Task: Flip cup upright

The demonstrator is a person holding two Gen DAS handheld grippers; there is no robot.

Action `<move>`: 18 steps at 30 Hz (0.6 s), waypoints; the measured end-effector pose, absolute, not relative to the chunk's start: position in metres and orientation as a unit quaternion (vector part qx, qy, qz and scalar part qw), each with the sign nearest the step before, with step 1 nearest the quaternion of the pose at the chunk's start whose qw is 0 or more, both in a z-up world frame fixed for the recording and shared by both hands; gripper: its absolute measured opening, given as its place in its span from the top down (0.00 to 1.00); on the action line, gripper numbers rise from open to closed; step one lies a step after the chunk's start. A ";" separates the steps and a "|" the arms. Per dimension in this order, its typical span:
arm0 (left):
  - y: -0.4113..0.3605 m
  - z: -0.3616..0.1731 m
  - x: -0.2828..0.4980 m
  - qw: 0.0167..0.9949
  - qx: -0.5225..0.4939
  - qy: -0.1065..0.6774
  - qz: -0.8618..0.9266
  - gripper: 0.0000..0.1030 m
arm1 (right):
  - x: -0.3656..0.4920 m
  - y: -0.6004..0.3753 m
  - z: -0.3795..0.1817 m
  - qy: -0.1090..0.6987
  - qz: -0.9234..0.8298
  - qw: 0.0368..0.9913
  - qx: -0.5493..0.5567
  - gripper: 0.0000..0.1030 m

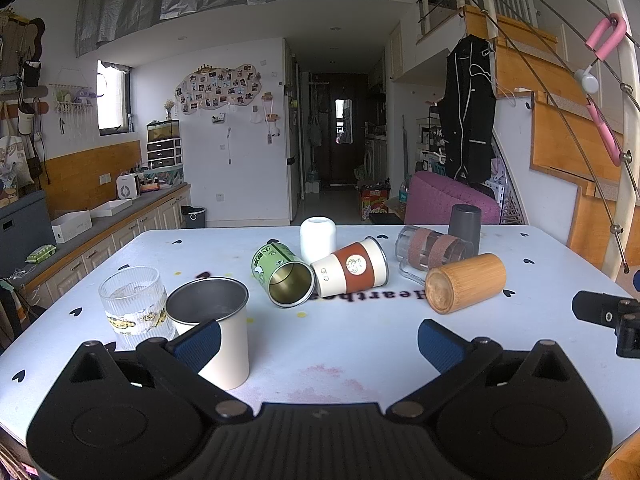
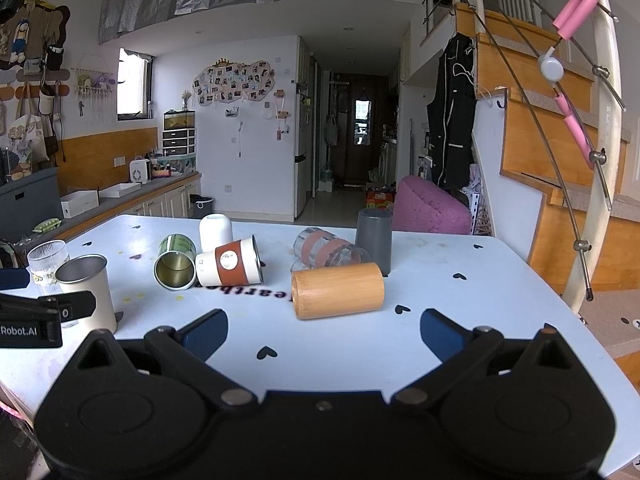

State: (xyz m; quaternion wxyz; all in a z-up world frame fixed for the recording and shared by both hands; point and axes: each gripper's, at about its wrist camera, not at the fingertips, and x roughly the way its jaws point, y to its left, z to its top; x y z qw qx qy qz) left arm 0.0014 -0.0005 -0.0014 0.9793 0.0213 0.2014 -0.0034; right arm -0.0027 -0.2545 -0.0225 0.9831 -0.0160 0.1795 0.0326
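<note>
Several cups sit on the white table (image 1: 360,344). Lying on their sides are a green tin cup (image 1: 282,274) (image 2: 175,261), a white cup with a brown sleeve (image 1: 352,270) (image 2: 230,267), a clear glass with brown bands (image 1: 432,250) (image 2: 328,249) and a bamboo cup (image 1: 466,282) (image 2: 338,290). A white cup (image 1: 317,238) (image 2: 215,231) and a grey cup (image 1: 464,226) (image 2: 374,238) stand mouth down. A steel-rimmed white cup (image 1: 218,332) (image 2: 90,290) and a ribbed glass (image 1: 134,306) (image 2: 48,258) stand upright. My left gripper (image 1: 318,344) is open beside the steel-rimmed cup. My right gripper (image 2: 324,338) is open just short of the bamboo cup.
A counter with boxes (image 1: 80,224) runs along the left. A pink chair (image 1: 448,200) stands behind the table, and a wooden staircase with railing (image 1: 580,140) rises at the right. The other gripper shows at each view's edge (image 1: 608,316) (image 2: 36,316).
</note>
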 end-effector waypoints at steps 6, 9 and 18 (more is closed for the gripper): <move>0.000 -0.001 0.001 0.979 0.021 0.202 -0.003 0.00 | -0.003 -0.255 -0.021 0.180 0.033 0.983 -0.015 0.00; 0.000 -0.002 0.002 0.979 0.021 0.201 -0.003 0.00 | -0.003 -0.249 -0.021 0.180 0.032 0.983 -0.015 0.00; 0.010 -0.017 0.001 0.979 0.012 0.202 -0.001 0.00 | 0.008 -0.248 -0.017 0.164 0.067 0.984 -0.008 0.00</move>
